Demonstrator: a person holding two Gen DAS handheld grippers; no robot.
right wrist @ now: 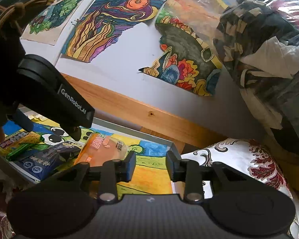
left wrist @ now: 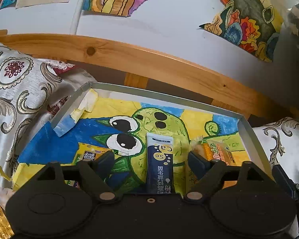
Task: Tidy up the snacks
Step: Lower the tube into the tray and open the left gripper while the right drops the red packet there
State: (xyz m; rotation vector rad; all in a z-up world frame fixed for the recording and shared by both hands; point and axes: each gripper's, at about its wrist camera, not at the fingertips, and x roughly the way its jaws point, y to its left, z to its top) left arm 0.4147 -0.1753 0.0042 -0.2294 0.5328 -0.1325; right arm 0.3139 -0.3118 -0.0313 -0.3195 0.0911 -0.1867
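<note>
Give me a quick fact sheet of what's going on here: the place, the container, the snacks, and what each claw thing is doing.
setting: white wall hung with colourful drawings, wooden rail below
container: shallow tray with grey rim, lined with a cartoon painting
snacks in tray: navy stick packet, orange packet, yellow packet, green bar, dark blue pouch
left gripper: open over the navy stick packet, not gripping it
right gripper: open, holding nothing, above the tray's bare end
surroundings: patterned cloth beside the tray
</note>
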